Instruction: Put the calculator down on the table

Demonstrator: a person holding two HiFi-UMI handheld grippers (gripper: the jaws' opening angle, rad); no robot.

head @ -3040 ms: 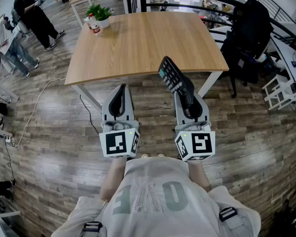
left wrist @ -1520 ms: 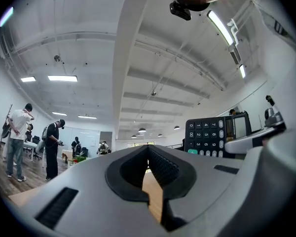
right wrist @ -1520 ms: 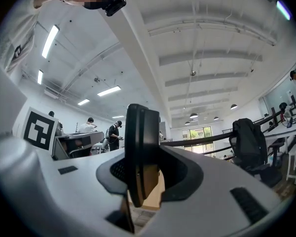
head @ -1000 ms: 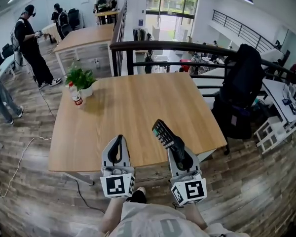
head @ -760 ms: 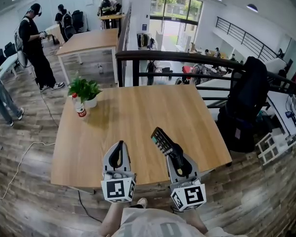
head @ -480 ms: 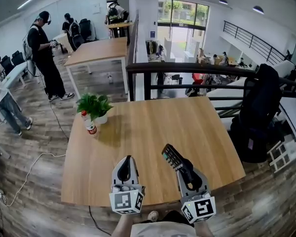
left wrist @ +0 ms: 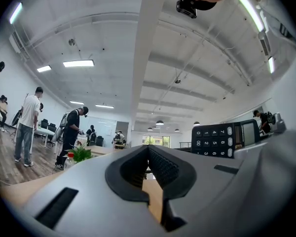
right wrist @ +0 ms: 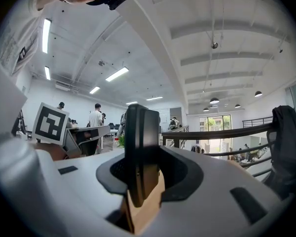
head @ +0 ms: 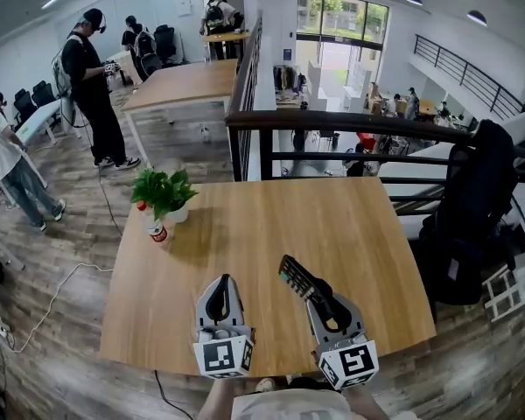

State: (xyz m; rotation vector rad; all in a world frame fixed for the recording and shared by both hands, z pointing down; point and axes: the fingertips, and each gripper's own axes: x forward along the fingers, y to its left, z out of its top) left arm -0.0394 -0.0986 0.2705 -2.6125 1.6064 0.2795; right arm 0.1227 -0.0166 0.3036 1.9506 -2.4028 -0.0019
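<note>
A black calculator (head: 296,280) sticks up and forward from my right gripper (head: 324,303), which is shut on its lower end and holds it above the near part of the wooden table (head: 359,234). In the right gripper view the calculator (right wrist: 140,147) stands edge-on between the jaws. My left gripper (head: 220,280) hangs beside it over the table's near edge, shut, with nothing in it. The left gripper view shows its pads meeting at the tip (left wrist: 148,149) and the calculator's keys (left wrist: 226,139) off to the right.
A potted plant (head: 164,191) and a small bottle (head: 156,227) stand at the table's far left corner. A black railing (head: 332,125) runs behind the table. A chair with a dark bag (head: 472,208) stands at the right. People (head: 92,86) stand at the far left.
Both grippers have come forward from the floor side to above the table's near edge. The calculator has stayed in the right gripper throughout.
</note>
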